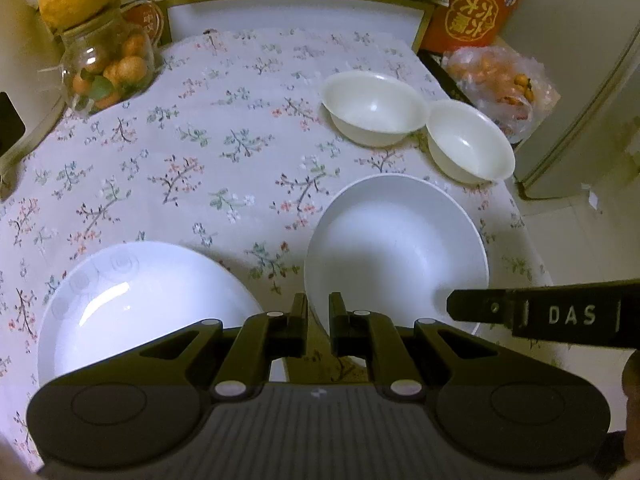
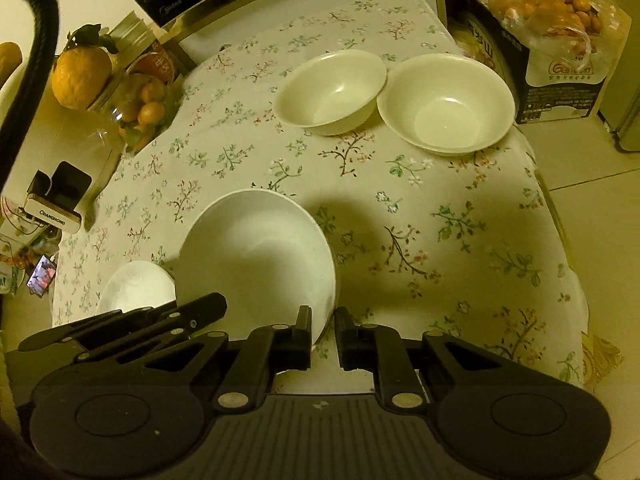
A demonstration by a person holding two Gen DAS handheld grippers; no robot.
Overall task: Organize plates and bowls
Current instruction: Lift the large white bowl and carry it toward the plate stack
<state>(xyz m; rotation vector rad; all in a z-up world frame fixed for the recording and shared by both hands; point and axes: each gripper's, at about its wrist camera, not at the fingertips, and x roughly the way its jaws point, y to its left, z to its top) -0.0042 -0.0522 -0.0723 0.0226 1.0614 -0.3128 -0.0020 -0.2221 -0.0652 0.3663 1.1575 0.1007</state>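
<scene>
— So, what grips the deep plate (image 1: pixel 396 248)?
— Both: left gripper (image 1: pixel 318 312) and right gripper (image 2: pixel 323 326) each clamp its near rim, which hides behind their fingers. It sits lower centre of each view.
— The rest?
— A second plate (image 1: pixel 140 304), cut off lower left; two small bowls (image 2: pixel 332 92) (image 2: pixel 446 104) touching, upper right on the floral tablecloth (image 1: pixel 200 160).
</scene>
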